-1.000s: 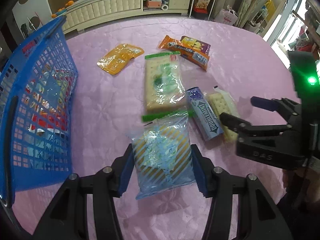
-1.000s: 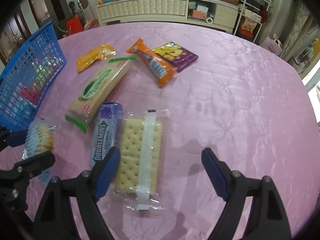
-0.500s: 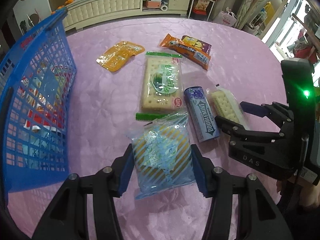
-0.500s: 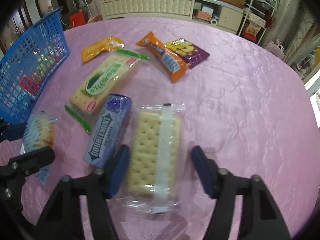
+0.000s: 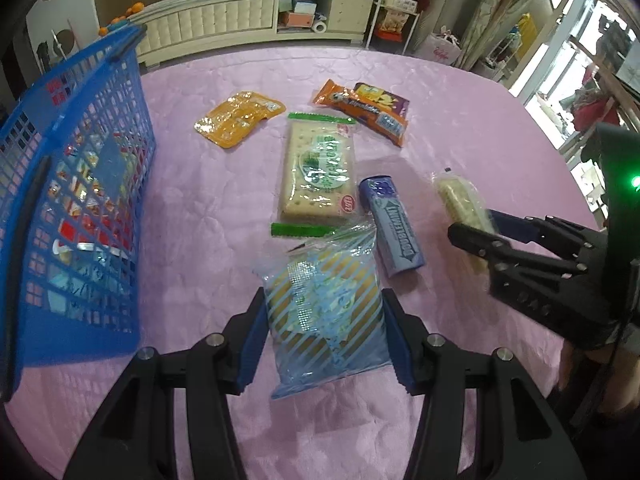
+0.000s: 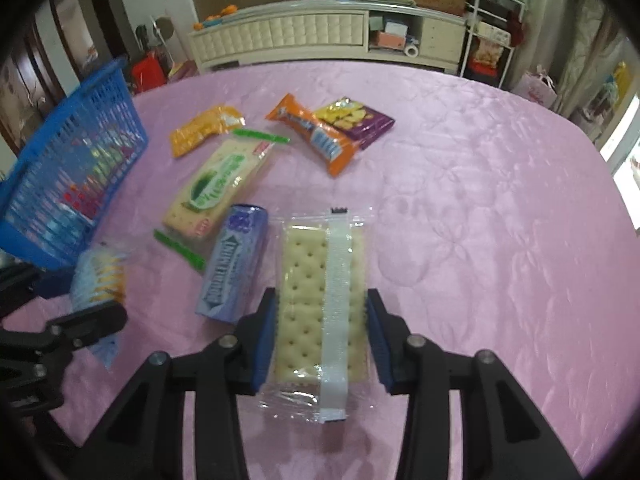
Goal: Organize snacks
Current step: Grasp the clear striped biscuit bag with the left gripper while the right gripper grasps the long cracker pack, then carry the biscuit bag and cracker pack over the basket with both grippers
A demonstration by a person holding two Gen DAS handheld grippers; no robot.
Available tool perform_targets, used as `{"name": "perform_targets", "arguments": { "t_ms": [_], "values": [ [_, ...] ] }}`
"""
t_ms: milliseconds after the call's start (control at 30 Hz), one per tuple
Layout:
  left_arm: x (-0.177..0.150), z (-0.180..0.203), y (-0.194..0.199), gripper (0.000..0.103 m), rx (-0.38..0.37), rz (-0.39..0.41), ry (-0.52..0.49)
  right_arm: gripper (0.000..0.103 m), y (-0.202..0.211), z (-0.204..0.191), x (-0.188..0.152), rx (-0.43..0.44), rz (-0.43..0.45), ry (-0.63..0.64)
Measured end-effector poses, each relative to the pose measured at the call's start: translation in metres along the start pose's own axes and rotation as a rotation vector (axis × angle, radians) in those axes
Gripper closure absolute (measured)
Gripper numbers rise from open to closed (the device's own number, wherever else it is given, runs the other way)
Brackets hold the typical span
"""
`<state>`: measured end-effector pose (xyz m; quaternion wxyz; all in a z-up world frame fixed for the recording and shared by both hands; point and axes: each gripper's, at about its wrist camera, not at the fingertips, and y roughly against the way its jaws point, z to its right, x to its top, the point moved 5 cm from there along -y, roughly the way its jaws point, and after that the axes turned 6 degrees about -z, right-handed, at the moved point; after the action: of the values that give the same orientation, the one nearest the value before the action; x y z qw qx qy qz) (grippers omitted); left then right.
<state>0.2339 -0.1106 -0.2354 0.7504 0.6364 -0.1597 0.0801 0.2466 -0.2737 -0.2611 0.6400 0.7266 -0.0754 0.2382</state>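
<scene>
My left gripper (image 5: 324,330) squeezes a striped blue bag (image 5: 326,312) of biscuits, with a blue pad pressed on each side of it. My right gripper (image 6: 322,338) is shut on a clear cracker pack (image 6: 320,312) with a white strip down the middle, and both pads touch its sides. Everything sits on a pink tablecloth (image 6: 480,200). Just past the bag lies a purple gum pack (image 5: 390,228), and in the right view it is just beside the cracker pack on the left. Next to the gum lies a big cracker pack (image 5: 318,174) with green ends. A bit farther there is an orange pouch (image 5: 238,118) by itself. Near it an orange bar (image 5: 364,114) lies partly on top of a purple chip bag (image 5: 384,98). On my left stands a blue basket (image 5: 68,216), and I can see colorful snacks through its holes. I cannot tell what each one is. Far at the back is a long white cabinet (image 6: 304,36) with shelves.
</scene>
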Motion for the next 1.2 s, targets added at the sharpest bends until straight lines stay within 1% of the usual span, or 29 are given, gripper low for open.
{"name": "perform_targets", "arguments": {
  "t_ms": [100, 200, 300, 533, 700, 900, 1033, 1200],
  "values": [
    [-0.005, 0.002, 0.014, 0.052, -0.002, 0.021, -0.015, 0.056, 0.018, -0.003, -0.006, -0.001, 0.014, -0.001],
    [-0.009, 0.004, 0.030, 0.052, -0.028, 0.040, -0.012, 0.056, 0.035, -0.009, -0.008, 0.002, 0.031, 0.012],
    [-0.011, 0.006, 0.045, 0.052, -0.039, 0.067, -0.023, 0.056, 0.054, -0.019, -0.010, -0.007, 0.050, 0.035],
    [-0.012, 0.003, 0.097, 0.052, -0.067, 0.155, -0.052, 0.056, 0.096, -0.041, 0.003, 0.010, 0.104, 0.051],
    [-0.008, -0.009, 0.142, 0.052, -0.036, 0.236, -0.100, 0.056, 0.128, -0.067, 0.018, 0.039, 0.151, 0.088],
    [-0.003, -0.039, 0.179, 0.052, 0.015, 0.275, -0.129, 0.056, 0.154, -0.112, 0.038, 0.061, 0.203, 0.159],
    [-0.001, -0.069, 0.199, 0.052, 0.051, 0.298, -0.108, 0.056, 0.164, -0.146, 0.053, 0.088, 0.225, 0.209],
    [-0.002, -0.112, 0.215, 0.052, 0.073, 0.312, -0.057, 0.056, 0.162, -0.182, 0.069, 0.108, 0.226, 0.260]
  ]
}}
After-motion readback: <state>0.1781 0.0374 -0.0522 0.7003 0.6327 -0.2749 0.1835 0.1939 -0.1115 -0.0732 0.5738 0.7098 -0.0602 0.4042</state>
